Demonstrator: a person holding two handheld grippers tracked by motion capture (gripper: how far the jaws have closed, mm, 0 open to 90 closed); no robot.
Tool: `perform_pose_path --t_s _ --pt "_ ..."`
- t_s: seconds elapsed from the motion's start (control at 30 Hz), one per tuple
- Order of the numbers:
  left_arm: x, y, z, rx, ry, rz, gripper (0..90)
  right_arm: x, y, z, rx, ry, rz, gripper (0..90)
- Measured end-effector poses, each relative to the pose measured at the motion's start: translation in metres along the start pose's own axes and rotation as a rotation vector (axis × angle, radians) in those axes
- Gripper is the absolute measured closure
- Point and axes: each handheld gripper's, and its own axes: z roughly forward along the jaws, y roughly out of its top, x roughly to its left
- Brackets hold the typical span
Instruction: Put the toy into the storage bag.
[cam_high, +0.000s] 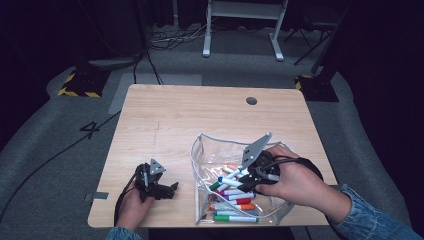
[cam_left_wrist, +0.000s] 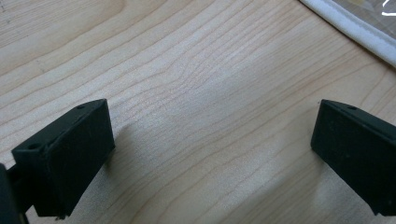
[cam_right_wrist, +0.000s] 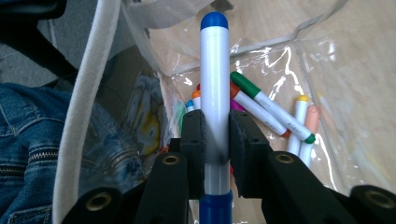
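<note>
A clear plastic pouch (cam_high: 199, 150) with a white rim lies open on the wooden table (cam_high: 200, 110), with several coloured markers (cam_high: 235, 205) inside. My right gripper (cam_high: 243, 180) reaches into the pouch, shut on a white marker with a blue cap (cam_high: 230, 181). In the right gripper view that marker (cam_right_wrist: 214, 70) stands straight up between the pads of my right gripper (cam_right_wrist: 215, 135). Behind it lie green-capped (cam_right_wrist: 261, 105), yellow-capped and peach markers. My left gripper (cam_high: 172, 189) rests on the table left of the pouch. In its own view my left gripper (cam_left_wrist: 210, 126) is open over bare wood.
The pouch's white rim (cam_left_wrist: 355, 28) lies close to the left gripper's far side. The table's front edge (cam_high: 145, 226) runs just below both hands. A round cable hole (cam_high: 251, 100) sits near the table's far edge. Desk legs and cables stand on the floor beyond.
</note>
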Motion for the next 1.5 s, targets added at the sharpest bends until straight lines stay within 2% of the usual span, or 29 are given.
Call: perform_pose_path --t_s 0.07,0.3,0.5,0.8,0.9,0.97,1.0,1.07,1.1,1.13,1.2,1.27,1.33,1.5 --pt "0.0 0.0 0.0 0.0 -0.003 -0.004 0.0 0.0 0.001 0.007 0.035 0.006 0.0 76.7" --pt "0.0 0.0 0.0 0.0 -0.002 -0.003 0.0 0.002 0.005 0.031 0.099 0.044 -0.018 76.8" --pt "0.0 0.0 0.0 -0.001 -0.003 -0.006 0.0 0.002 0.003 0.052 0.167 0.063 -0.011 76.7" --pt "0.0 0.0 0.0 -0.001 -0.003 -0.004 0.0 -0.002 -0.003 0.071 0.201 0.096 -0.008 76.5" --pt "0.0 0.0 0.0 -0.001 -0.002 -0.004 0.0 -0.004 -0.006 0.075 0.205 0.096 0.015 64.5" --pt "0.0 0.0 0.0 0.0 -0.004 -0.006 0.0 -0.005 -0.008 0.074 0.163 0.069 0.012 55.6" --pt "0.0 0.0 0.0 0.0 -0.003 -0.005 0.0 -0.005 -0.008 0.071 0.143 0.049 0.019 54.9" --pt "0.0 0.0 0.0 -0.001 -0.003 -0.006 0.0 -0.006 -0.009 0.069 0.128 0.044 0.014 54.6" --pt "0.0 0.0 0.0 -0.001 -0.003 -0.006 0.0 -0.007 -0.009 0.059 0.084 0.007 0.004 50.0" --pt "0.0 0.0 0.0 -0.001 -0.003 -0.005 0.0 -0.007 -0.009 0.056 0.061 -0.002 0.007 48.9" --pt "0.0 0.0 0.0 -0.001 -0.003 -0.005 0.0 -0.01 -0.01 0.044 -0.019 -0.03 0.01 48.9" --pt "0.0 0.0 0.0 -0.002 -0.004 -0.008 0.0 -0.011 -0.011 0.032 -0.059 -0.06 0.007 50.2" --pt "0.0 0.0 0.0 -0.001 -0.003 -0.006 0.0 -0.013 -0.012 0.018 -0.126 -0.098 0.009 50.0" --pt "0.0 0.0 0.0 0.0 -0.003 -0.004 0.0 -0.019 -0.021 -0.011 -0.194 -0.136 0.065 49.4"
